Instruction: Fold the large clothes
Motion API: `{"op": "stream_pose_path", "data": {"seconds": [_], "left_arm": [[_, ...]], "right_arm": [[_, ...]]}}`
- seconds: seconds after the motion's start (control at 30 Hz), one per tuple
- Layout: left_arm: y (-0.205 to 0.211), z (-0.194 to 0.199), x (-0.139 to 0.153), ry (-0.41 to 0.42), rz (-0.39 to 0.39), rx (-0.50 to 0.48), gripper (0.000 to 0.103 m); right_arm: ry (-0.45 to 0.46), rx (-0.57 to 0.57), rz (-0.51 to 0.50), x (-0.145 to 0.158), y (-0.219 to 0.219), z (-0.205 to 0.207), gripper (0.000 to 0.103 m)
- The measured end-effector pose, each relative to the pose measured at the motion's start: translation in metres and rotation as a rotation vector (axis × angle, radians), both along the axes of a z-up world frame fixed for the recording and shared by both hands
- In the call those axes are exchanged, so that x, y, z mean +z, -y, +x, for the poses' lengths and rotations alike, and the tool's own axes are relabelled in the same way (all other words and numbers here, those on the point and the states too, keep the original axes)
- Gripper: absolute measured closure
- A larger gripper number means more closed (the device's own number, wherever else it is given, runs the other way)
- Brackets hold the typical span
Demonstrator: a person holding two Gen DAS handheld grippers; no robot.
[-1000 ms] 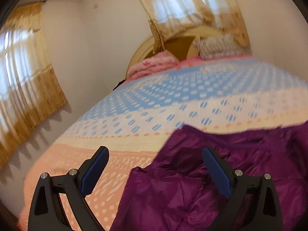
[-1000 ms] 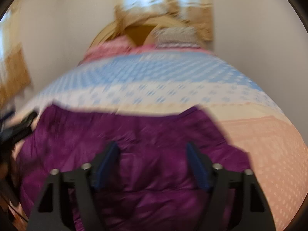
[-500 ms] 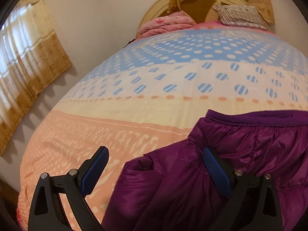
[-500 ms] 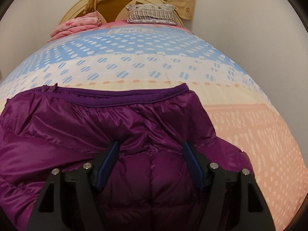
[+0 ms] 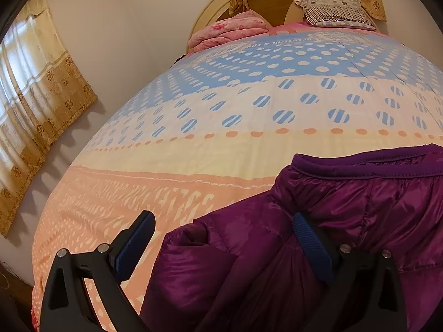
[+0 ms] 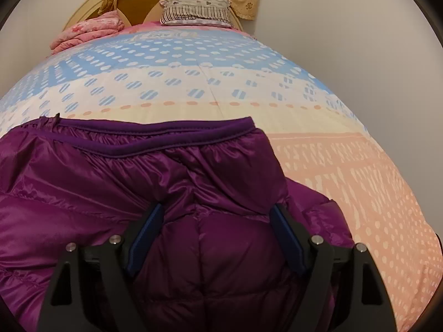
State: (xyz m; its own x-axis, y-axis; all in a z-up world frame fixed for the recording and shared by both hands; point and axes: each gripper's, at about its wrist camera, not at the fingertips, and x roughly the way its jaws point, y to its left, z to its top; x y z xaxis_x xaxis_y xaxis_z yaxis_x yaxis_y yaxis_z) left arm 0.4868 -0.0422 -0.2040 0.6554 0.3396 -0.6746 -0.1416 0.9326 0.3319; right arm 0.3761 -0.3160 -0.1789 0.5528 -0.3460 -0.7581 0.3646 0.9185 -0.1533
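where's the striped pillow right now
The striped pillow lies at the far end of the bed, against the round headboard, right of the folded pink blanket in both wrist views, far beyond the purple jacket.

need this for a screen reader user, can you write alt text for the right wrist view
A shiny purple puffer jacket lies spread on a bed with a peach, cream and blue dotted cover, its padding bulging between the opening jaws of the right gripper at the bottom of the frame. Far off, a striped pillow and folded pink bedding sit against a rounded headboard.
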Motion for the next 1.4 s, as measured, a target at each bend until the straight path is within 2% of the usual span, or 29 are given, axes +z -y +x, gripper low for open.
{"op": "stream_pose_path", "data": {"seconds": [0.3,0.4,0.43,0.47,0.53,0.6,0.67,0.77,0.83,0.93,1.03,1.2,1.4], "left_arm": [[-0.002,0.002,0.0,-0.013,-0.017,-0.003,0.002],[-0.008,0.0,0.014,-0.038,-0.047,0.012,0.002],[-0.008,-0.002,0.021,-0.032,-0.052,0.025,0.002],[-0.008,-0.008,0.036,-0.006,-0.086,0.033,0.002],[0.0,-0.018,0.055,0.049,-0.134,0.023,0.002],[0.021,-0.029,0.072,0.096,-0.114,0.014,0.002],[0.042,-0.034,0.077,0.119,-0.076,0.003,0.002],[0.074,-0.037,0.063,0.105,-0.028,-0.029,0.002],[0.085,-0.035,0.045,0.075,0.01,-0.036,0.002],[0.091,-0.033,0.02,0.048,0.01,-0.037,0.002],[0.096,-0.031,0.016,0.045,0.02,-0.045,0.002],[0.09,-0.026,0.008,0.015,-0.024,-0.045,0.002],[0.091,-0.026,0.004,-0.002,-0.019,-0.041,0.001]], "right_arm": [[-0.012,-0.004,-0.014,-0.001,0.0,0.0,0.022],[-0.029,-0.005,-0.021,0.0,-0.001,0.001,0.022],[-0.036,-0.015,-0.026,0.005,-0.002,0.001,0.023],[-0.029,-0.025,-0.04,0.009,-0.004,-0.001,0.027],[0.029,-0.047,-0.071,0.028,-0.015,-0.008,0.032],[0.073,-0.031,-0.052,0.042,-0.029,-0.008,0.032],[0.106,0.002,-0.03,0.053,-0.046,-0.003,0.033],[0.118,0.029,-0.08,0.05,-0.065,0.012,0.032],[0.099,0.038,-0.048,0.031,-0.062,0.022,0.033],[0.073,0.026,-0.009,0.011,-0.055,0.023,0.033],[0.077,0.027,-0.017,0.008,-0.053,0.023,0.031],[0.054,0.011,-0.001,0.003,-0.052,0.028,0.027],[0.033,0.01,-0.011,0.0,-0.055,0.028,0.026]]}}
